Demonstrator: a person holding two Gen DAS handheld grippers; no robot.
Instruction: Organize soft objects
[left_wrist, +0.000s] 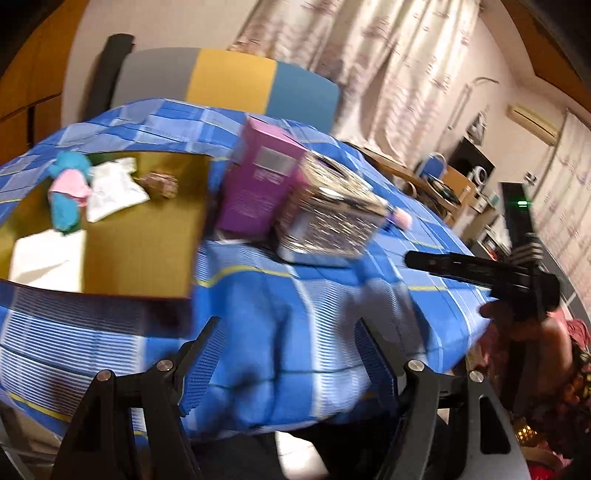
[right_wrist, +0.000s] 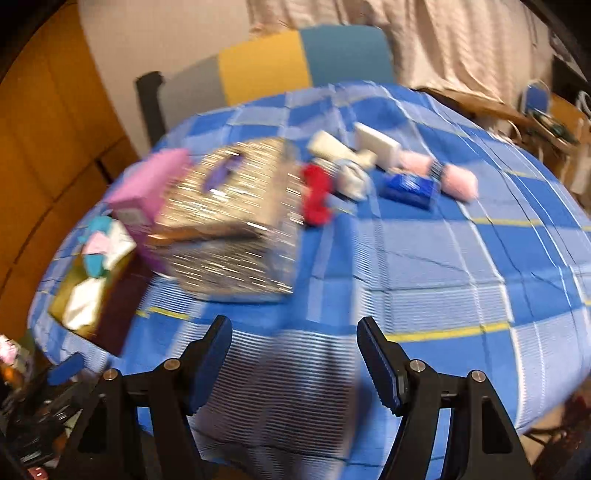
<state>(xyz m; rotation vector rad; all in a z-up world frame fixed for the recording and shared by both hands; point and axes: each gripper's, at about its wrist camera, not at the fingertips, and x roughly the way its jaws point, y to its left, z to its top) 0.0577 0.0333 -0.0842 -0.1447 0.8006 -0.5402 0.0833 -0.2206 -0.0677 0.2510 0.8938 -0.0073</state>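
Left wrist view shows a worktop under a blue checked cloth (left_wrist: 280, 295), blurred by motion. An open cardboard box (left_wrist: 144, 254) sits at the left, and inside it lie a turquoise and pink soft toy (left_wrist: 68, 188), a white crumpled cloth (left_wrist: 110, 192) beside it and a small brown ball-like thing (left_wrist: 160, 182) just past the cloth. A white sheet (left_wrist: 44, 258) lies on the box floor nearer the camera. Just right of the box stands a purple carton (left_wrist: 258, 177), upright, touching a shiny patterned box (left_wrist: 332, 214). A pink fluffy bit (left_wrist: 402, 219) peeks out behind the shiny box.

Right wrist view gives the far side of the shiny box: a red soft piece (right_wrist: 316, 199) lies close against it, then a pale grey-white bundle (right_wrist: 352, 181), two white blocks (right_wrist: 376, 144), a blue packet (right_wrist: 410, 190) and a pink fluffy item (right_wrist: 458, 184), all loose on the cloth and close together. Blur hides their finer shapes.

Left tongs (left_wrist: 286, 345) are spread wide, with nothing between the blue pads, hovering above the near part of the cloth. Right tongs (right_wrist: 293, 352) are likewise spread apart and hold nothing, over the near edge of the worktop; from the left wrist view they appear as a dark bar (left_wrist: 469, 267) at the right. A grey, yellow and teal chair back (right_wrist: 280, 62) stands behind the worktop.
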